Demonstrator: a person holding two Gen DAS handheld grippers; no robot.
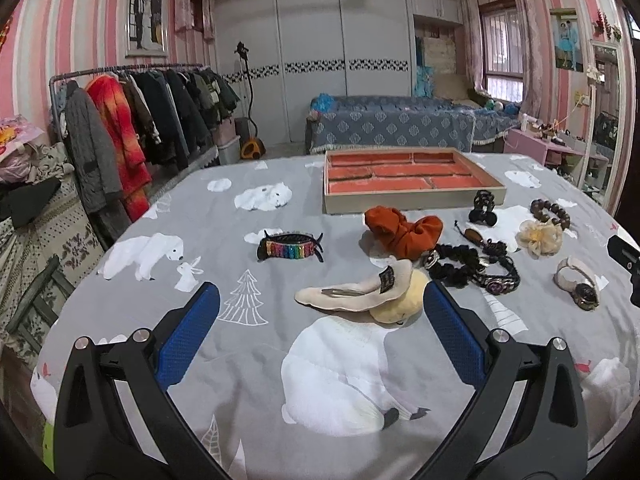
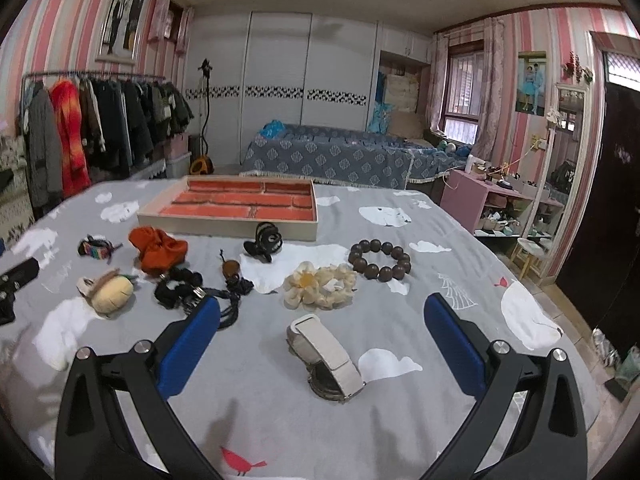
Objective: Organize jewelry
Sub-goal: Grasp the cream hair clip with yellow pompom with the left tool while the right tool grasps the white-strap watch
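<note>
An orange-lined tray lies at the far side of the grey bedspread, its compartments bare. In front of it lie a rainbow clip, an orange scrunchie, a black claw clip, a brown bead bracelet, a cream flower scrunchie, black braided bracelets, a cream plush hair clip and a white-strap watch. My left gripper is open before the plush clip. My right gripper is open around the watch.
The bedspread covers a wide surface with polar-bear prints. A clothes rack stands at the left, a blue-covered bed behind, and a pink shelf and mirror at the right. The other gripper's black body shows at each frame edge.
</note>
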